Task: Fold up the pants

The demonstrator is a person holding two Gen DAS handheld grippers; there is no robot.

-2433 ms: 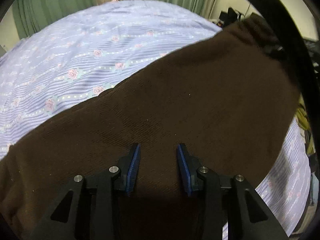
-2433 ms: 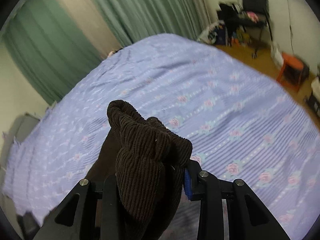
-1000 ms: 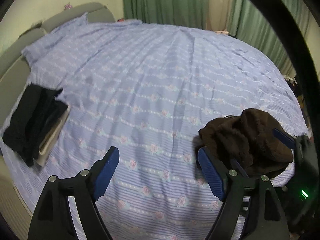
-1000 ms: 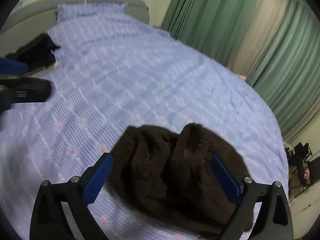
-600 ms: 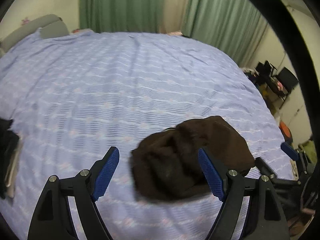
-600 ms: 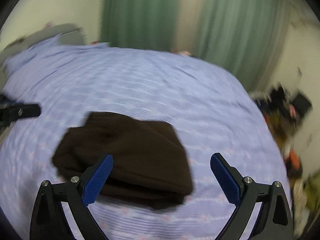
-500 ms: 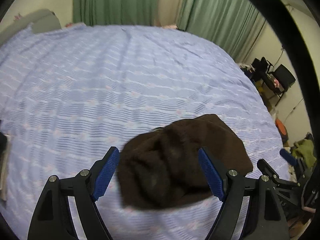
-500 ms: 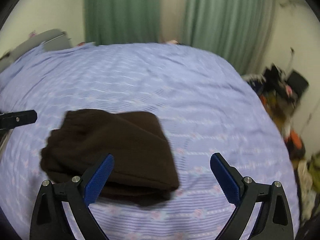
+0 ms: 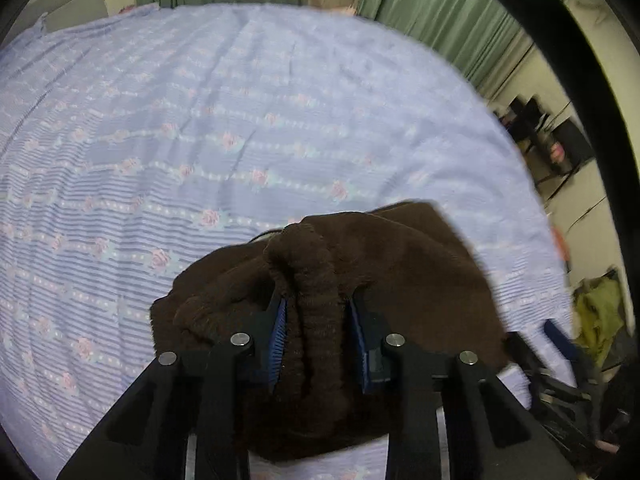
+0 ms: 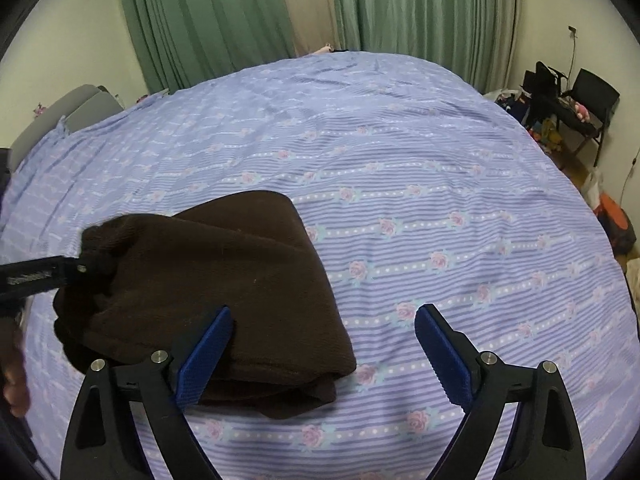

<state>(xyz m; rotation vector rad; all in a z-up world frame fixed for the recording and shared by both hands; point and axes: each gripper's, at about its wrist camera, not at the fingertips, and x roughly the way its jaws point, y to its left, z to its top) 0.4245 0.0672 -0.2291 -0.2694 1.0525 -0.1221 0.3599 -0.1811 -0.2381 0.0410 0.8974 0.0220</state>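
Note:
Dark brown corduroy pants point(image 10: 224, 276) lie folded into a thick bundle on the lilac flowered bedspread point(image 10: 420, 184). In the left wrist view my left gripper point(image 9: 318, 320) is shut on a ribbed band of the pants point(image 9: 316, 292) at the bundle's near edge. The left gripper also shows in the right wrist view point(image 10: 80, 268), gripping the bundle's left end. My right gripper point(image 10: 322, 326) is open and empty, hovering over the bundle's right front corner.
The bedspread point(image 9: 200, 128) fills most of both views. Green curtains point(image 10: 224, 16) hang behind the bed. A black chair and clutter point(image 10: 576, 100) stand at the right. A grey headboard point(image 10: 60, 116) is at the left.
My left gripper has closed on the ribbed band of the pants; half a second ago it was open above them. My right gripper has moved closer to the bundle and stays open.

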